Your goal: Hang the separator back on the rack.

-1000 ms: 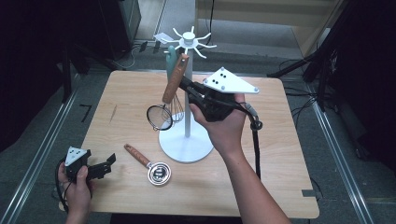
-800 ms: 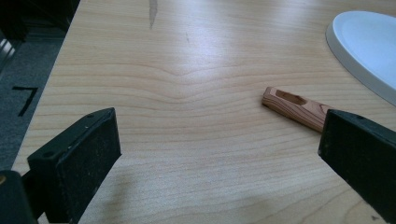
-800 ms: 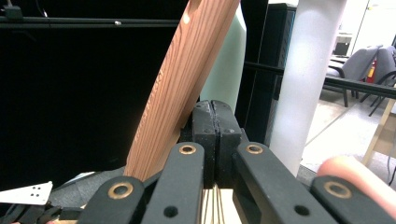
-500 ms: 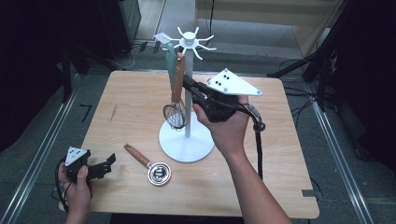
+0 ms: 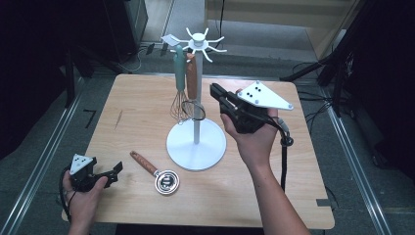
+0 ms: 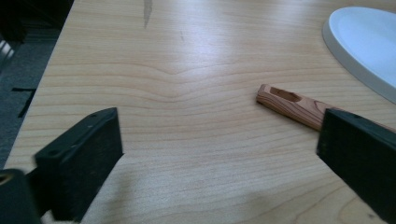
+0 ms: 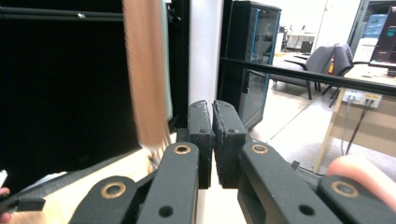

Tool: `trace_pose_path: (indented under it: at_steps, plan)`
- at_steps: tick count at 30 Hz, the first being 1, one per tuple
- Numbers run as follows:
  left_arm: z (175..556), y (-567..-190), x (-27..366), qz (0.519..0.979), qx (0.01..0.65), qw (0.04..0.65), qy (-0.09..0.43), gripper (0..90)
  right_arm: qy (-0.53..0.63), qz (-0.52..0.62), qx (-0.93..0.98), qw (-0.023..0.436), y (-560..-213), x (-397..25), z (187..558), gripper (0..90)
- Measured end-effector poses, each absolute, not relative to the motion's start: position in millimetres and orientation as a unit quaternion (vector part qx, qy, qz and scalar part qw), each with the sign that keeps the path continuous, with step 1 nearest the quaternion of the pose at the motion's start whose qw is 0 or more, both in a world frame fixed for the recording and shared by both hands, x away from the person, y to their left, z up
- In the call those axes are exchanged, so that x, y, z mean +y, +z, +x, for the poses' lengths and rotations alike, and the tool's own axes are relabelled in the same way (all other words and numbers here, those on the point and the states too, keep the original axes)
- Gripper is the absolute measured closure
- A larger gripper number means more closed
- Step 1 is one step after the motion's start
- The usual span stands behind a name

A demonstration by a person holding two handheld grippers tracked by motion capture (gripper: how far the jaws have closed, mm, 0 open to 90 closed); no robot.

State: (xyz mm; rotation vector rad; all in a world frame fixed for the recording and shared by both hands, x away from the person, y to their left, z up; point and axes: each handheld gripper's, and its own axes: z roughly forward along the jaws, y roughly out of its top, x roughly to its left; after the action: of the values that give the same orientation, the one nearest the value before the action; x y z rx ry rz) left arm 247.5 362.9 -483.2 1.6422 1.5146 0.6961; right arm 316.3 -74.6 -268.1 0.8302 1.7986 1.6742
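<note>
A white hook rack point(image 5: 197, 42) stands mid-table on a round base point(image 5: 195, 146). From its hooks hang a teal-handled whisk point(image 5: 179, 73) and a wooden-handled strainer point(image 5: 192, 78). A wooden-handled metal cup point(image 5: 157, 172) lies flat in front of the base. My right gripper point(image 5: 215, 92) is held just right of the pole, shut on nothing. In the right gripper view its jaws point(image 7: 212, 126) meet, with the blurred wooden handle point(image 7: 147, 70) to their left and the pole point(image 7: 205, 46) behind. My left gripper point(image 5: 115, 175) rests at the front left, open. Its own view shows the cup's handle end point(image 6: 292, 105) ahead, untouched.
The wooden table point(image 5: 137, 112) has bare room on its left and right sides. A metal rail point(image 5: 34, 171) runs along the floor at the left. Cables and stand legs point(image 5: 323, 68) lie on the floor at the right.
The wooden-handled strainer has swung from a tilt to hang straight on the rack. My right gripper has drawn back to the right, away from it. The left gripper has stayed put.
</note>
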Motion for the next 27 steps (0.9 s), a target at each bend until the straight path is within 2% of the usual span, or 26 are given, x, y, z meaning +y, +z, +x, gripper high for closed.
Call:
trace_pose_path:
  at_steps: [3, 4, 5, 10, 14, 20, 24, 27]
  plan:
    - [247.2, -483.3, 361.6, 0.644, 0.599, 0.386, 0.278, 16.7, 0.617, 0.310, 0.669, 0.276, -274.0, -82.4, 315.9, 85.4]
    - [246.7, -483.0, 360.8, 0.644, 0.599, 0.385, 0.280, 27.7, 0.616, 0.313, 0.670, 0.273, -279.4, -89.4, 314.7, 83.6]
    - [246.2, -482.6, 360.5, 0.645, 0.598, 0.384, 0.282, 27.7, 0.616, 0.313, 0.670, 0.273, -279.4, -89.4, 314.7, 83.6]
    - [243.5, -480.6, 355.5, 0.648, 0.592, 0.396, 0.269, 60.0, 0.605, 0.328, 0.671, 0.276, -293.4, -104.7, 311.9, 75.9]
    - [242.1, -480.0, 348.3, 0.658, 0.585, 0.403, 0.252, 77.0, 0.591, 0.354, 0.669, 0.278, -306.0, -115.8, 308.4, 67.7]
    - [241.0, -480.1, 341.1, 0.667, 0.575, 0.414, 0.232, 89.8, 0.583, 0.373, 0.671, 0.265, -325.0, -131.9, 302.9, 51.5]
    - [240.5, -480.6, 335.9, 0.676, 0.567, 0.417, 0.221, 90.0, 0.573, 0.391, 0.672, 0.260, -338.5, -139.5, 299.4, 40.4]
    - [240.0, -480.4, 330.6, 0.682, 0.560, 0.419, 0.212, 90.0, 0.565, 0.398, 0.677, 0.254, -350.7, -143.3, 296.4, 38.7]
